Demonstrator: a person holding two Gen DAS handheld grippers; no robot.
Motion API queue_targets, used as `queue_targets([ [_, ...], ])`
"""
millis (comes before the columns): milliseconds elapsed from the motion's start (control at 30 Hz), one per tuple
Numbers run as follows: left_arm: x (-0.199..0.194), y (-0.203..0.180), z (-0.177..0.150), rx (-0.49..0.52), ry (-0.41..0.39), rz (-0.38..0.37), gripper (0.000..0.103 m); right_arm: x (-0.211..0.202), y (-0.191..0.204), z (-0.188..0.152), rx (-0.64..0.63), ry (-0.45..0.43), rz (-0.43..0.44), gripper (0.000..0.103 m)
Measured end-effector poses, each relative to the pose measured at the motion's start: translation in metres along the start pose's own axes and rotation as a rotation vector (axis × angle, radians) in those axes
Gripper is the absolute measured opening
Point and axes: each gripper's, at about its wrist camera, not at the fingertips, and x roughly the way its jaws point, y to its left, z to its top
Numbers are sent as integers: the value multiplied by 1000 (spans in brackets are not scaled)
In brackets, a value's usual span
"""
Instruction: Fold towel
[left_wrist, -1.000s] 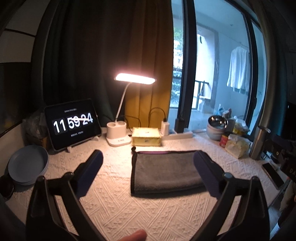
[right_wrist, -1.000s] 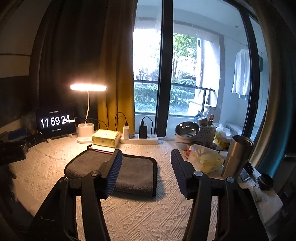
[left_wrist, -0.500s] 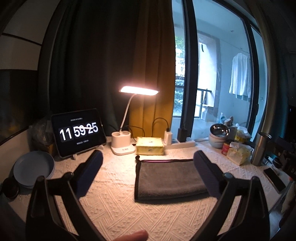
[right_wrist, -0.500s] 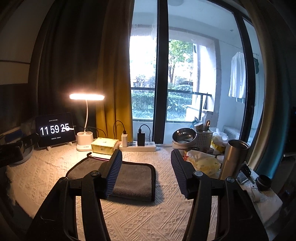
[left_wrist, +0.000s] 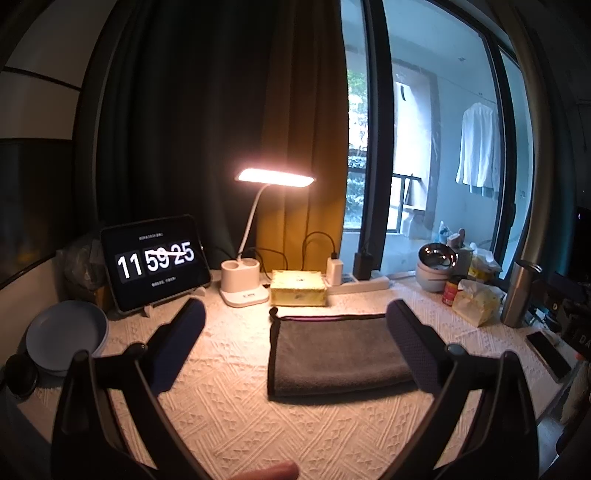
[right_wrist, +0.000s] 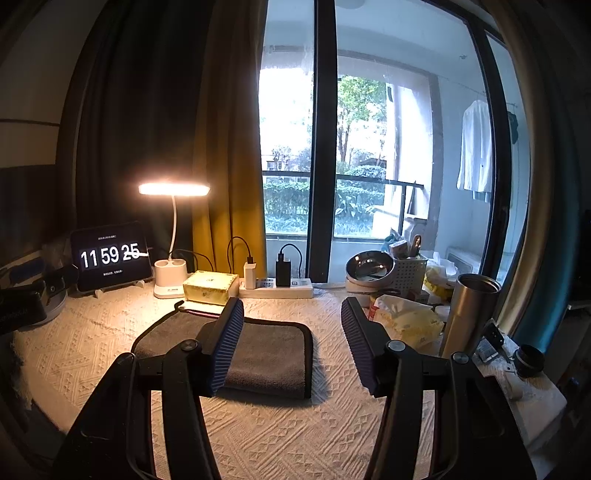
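Both grippers hang above the table with fingers spread apart, holding nothing: left gripper (left_wrist: 295, 332) in front of the towel, right gripper (right_wrist: 291, 339) over the towel's right part. Landmark is the grey towel (left_wrist: 338, 354), folded flat on the white textured tablecloth (left_wrist: 258, 417), dark-edged, loop at its back-left corner. Behind the towel: lit desk lamp (left_wrist: 258, 236) and yellow box (left_wrist: 298, 292); back-left of it the tablet clock (left_wrist: 155, 264) reading 11 59 25, further left a grey plate (left_wrist: 64, 336); right of it a steel tumbler (right_wrist: 469, 314) and yellow tissue pack (right_wrist: 406, 321).
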Motion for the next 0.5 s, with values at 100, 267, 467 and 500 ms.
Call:
queue_targets([
  [100, 0, 0, 0, 1, -2, 1, 99, 1, 0, 0, 1, 0, 0, 58],
  [267, 0, -1, 0, 1, -2, 1, 99, 1, 0, -1, 1, 1, 0, 58],
  [467, 0, -1, 0, 1, -2, 0, 99, 2, 0, -1, 1, 4, 2, 58],
  [500, 0, -1, 0, 2, -2, 1, 99, 2, 0, -1, 2, 4, 2, 58],
])
